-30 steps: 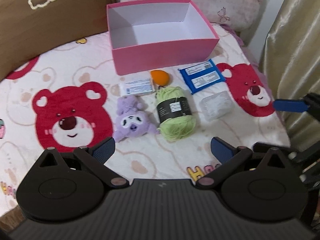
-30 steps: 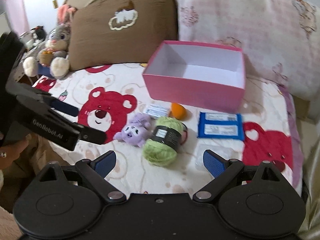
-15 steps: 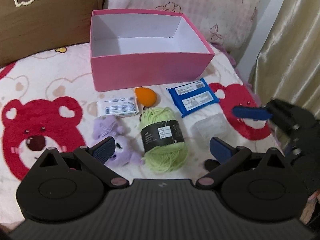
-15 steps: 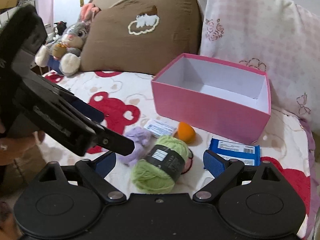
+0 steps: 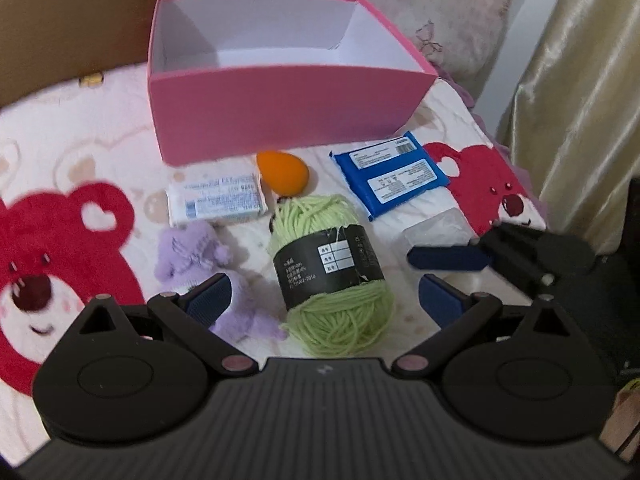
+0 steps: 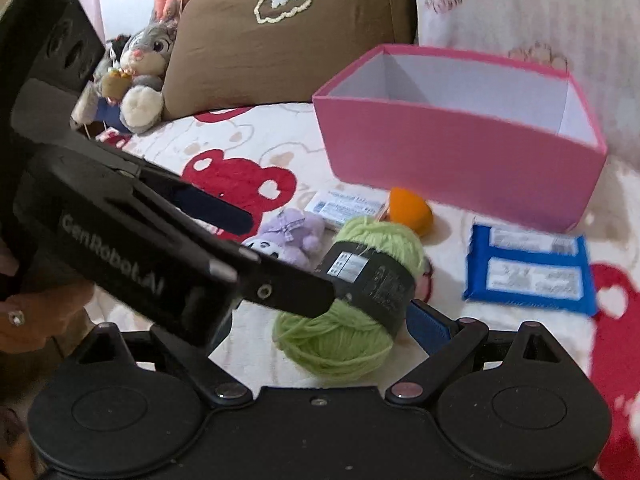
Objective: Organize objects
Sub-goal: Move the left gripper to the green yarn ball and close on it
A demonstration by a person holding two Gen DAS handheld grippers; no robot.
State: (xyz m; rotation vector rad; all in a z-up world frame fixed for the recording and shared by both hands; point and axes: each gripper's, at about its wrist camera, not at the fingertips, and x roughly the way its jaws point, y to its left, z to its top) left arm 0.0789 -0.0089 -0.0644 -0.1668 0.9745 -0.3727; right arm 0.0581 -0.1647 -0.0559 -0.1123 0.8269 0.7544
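A green yarn ball [image 5: 332, 276] with a black label lies on the bear-print bedspread, in front of an empty pink box [image 5: 280, 112]. My left gripper [image 5: 324, 296] is open just short of the yarn, its pads level with the near end. My right gripper [image 6: 320, 320] is also open, close to the yarn ball [image 6: 360, 280] from the other side. The left tool's body hides its left finger. Around the yarn lie a purple plush [image 5: 192, 252], a white packet [image 5: 216, 200], an orange sponge [image 5: 282, 172], a blue packet [image 5: 390, 178] and a clear packet [image 5: 436, 228].
A brown pillow [image 6: 288, 40] and a floral pillow [image 6: 520, 8] stand behind the pink box [image 6: 460, 160]. A grey rabbit toy [image 6: 140, 76] sits at the bed's far left. A gold curtain [image 5: 580, 100] hangs past the bed's right edge. A hand [image 6: 36, 320] holds the left tool.
Both grippers have come lower and closer to the yarn ball. The left tool now crosses in front of the right camera. Nothing on the bed has moved.
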